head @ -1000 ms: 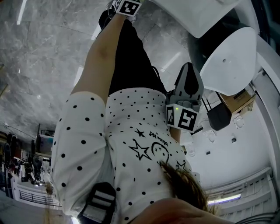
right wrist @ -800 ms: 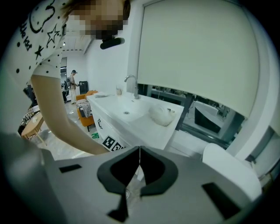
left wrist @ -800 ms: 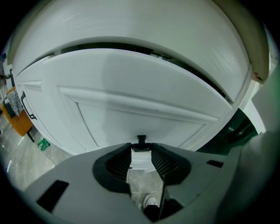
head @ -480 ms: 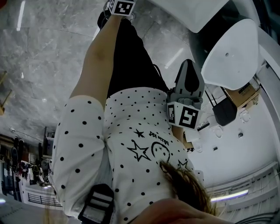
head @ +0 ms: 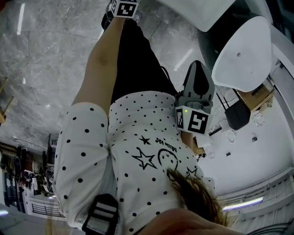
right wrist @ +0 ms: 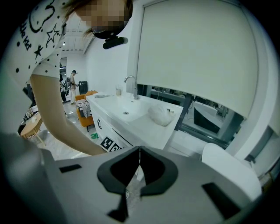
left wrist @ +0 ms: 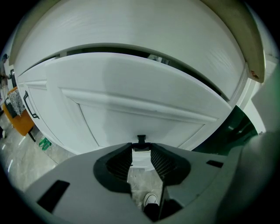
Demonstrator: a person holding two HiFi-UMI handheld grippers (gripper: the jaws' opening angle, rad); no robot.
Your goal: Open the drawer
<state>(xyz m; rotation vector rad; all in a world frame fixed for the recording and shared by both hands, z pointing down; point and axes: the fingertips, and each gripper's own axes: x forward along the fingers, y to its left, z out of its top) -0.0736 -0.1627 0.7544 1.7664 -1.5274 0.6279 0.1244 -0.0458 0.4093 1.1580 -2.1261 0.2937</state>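
Note:
The white drawer front [left wrist: 131, 105] fills the left gripper view, with a dark gap along its top edge under the white countertop [left wrist: 144, 30]. Its small black handle [left wrist: 141, 139] sits right at the tips of my left gripper [left wrist: 141, 151]. The jaws have just been closing a little, but the pads still stand apart on either side of the handle. In the head view only the left gripper's marker cube [head: 125, 8] shows, at the top edge. My right gripper [right wrist: 139, 154] hangs back from the cabinet, shut on nothing; it also shows in the head view [head: 197, 69].
The right gripper view shows the vanity with its sink [right wrist: 124, 109], a tap [right wrist: 130, 81], and a white bundle [right wrist: 159, 114] on the counter. A second black handle [left wrist: 29, 105] is on the neighbouring front. An orange chair [left wrist: 17, 118] stands left. A white rounded fixture [head: 243, 55] is right of me.
The head view has drifted slightly. Both grippers stay where they were.

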